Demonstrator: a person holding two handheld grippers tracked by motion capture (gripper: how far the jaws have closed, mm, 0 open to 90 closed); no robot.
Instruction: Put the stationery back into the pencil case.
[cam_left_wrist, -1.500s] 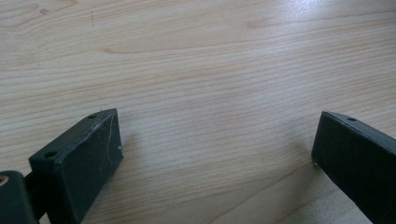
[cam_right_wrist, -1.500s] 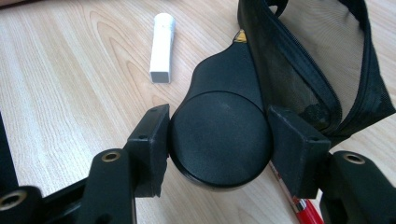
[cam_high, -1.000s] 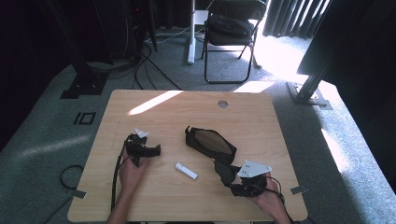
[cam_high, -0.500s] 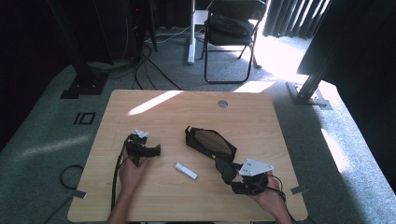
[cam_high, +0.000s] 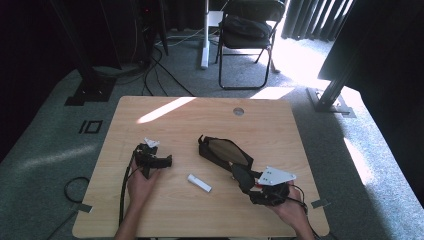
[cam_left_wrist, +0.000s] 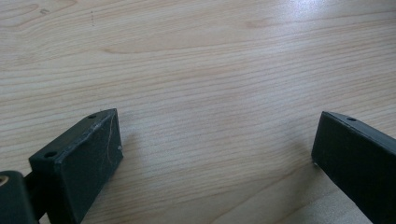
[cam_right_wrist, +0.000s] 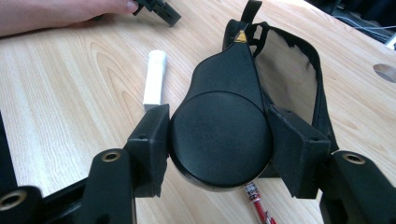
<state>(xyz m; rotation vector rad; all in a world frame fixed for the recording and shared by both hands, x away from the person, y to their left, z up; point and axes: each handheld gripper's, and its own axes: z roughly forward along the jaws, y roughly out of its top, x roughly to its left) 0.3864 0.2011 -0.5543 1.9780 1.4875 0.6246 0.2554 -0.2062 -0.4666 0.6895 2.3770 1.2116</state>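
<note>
The left hand-held gripper (cam_high: 164, 161) rests open on the counter (cam_high: 170, 115). A white stick (cam_high: 199, 182) lies mid-counter. To its right, the right hand-held gripper (cam_right_wrist: 219, 140) clamps the black case's (cam_right_wrist: 222, 126) round end; case on counter.

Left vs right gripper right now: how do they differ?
The right gripper is clamped on the round end of a black case; the left gripper is open with bare table between its jaws. The right one touches the work; the left sits apart, beyond the white stick. Both are hand-held, with black jaws.
</note>
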